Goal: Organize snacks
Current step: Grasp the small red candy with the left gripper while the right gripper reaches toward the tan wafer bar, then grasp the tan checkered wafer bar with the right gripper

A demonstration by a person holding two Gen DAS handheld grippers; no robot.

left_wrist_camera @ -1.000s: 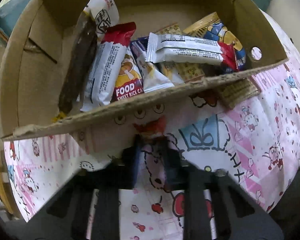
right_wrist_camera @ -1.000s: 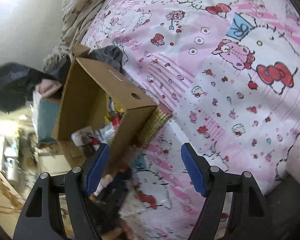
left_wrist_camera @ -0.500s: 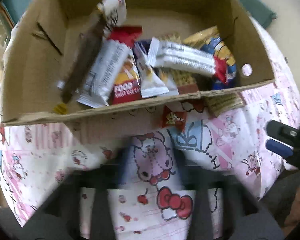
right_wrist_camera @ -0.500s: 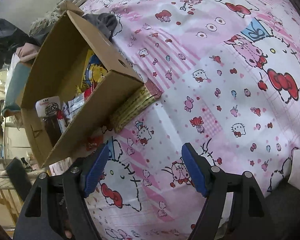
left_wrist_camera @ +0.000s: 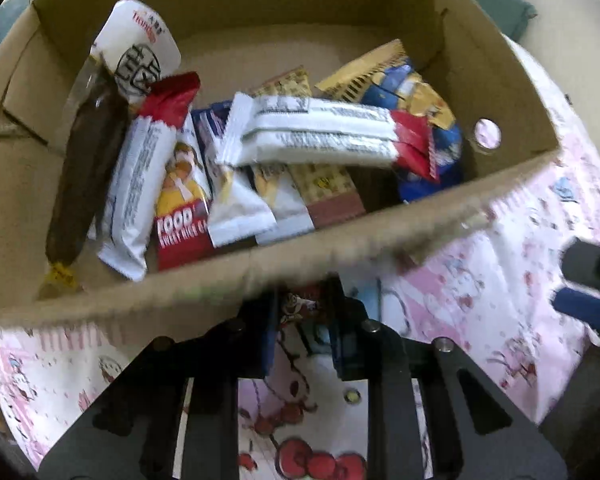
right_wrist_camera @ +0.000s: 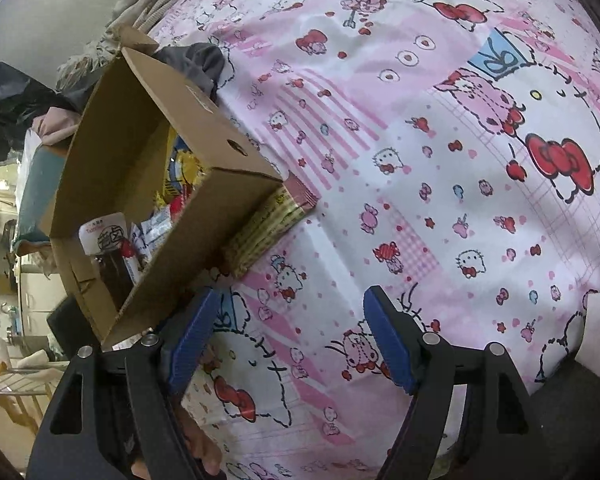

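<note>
Risk first: the left gripper (left_wrist_camera: 302,312) is closing on a small red snack packet (left_wrist_camera: 300,303) that sits between its blue pads, just short of the near wall of the cardboard box (left_wrist_camera: 340,248). The packet looks slick and thin, so I judge a bite on one crinkled edge could let it slip, or snag the bedsheet (left_wrist_camera: 480,304) under it. Lifted too low, it could catch the ragged corrugated rim straight ahead.

Beyond that rim lie glossy foil and plastic wrappers: a long white bar (left_wrist_camera: 320,136), a dark sausage-shaped stick (left_wrist_camera: 88,176), flat pillow packs. The right gripper (right_wrist_camera: 288,336) stands wide open and empty above soft, patterned cotton; ahead and to its left a ribbed yellow wafer pack (right_wrist_camera: 268,228) is wedged against the box's outer wall, where it could be overlooked.
</note>
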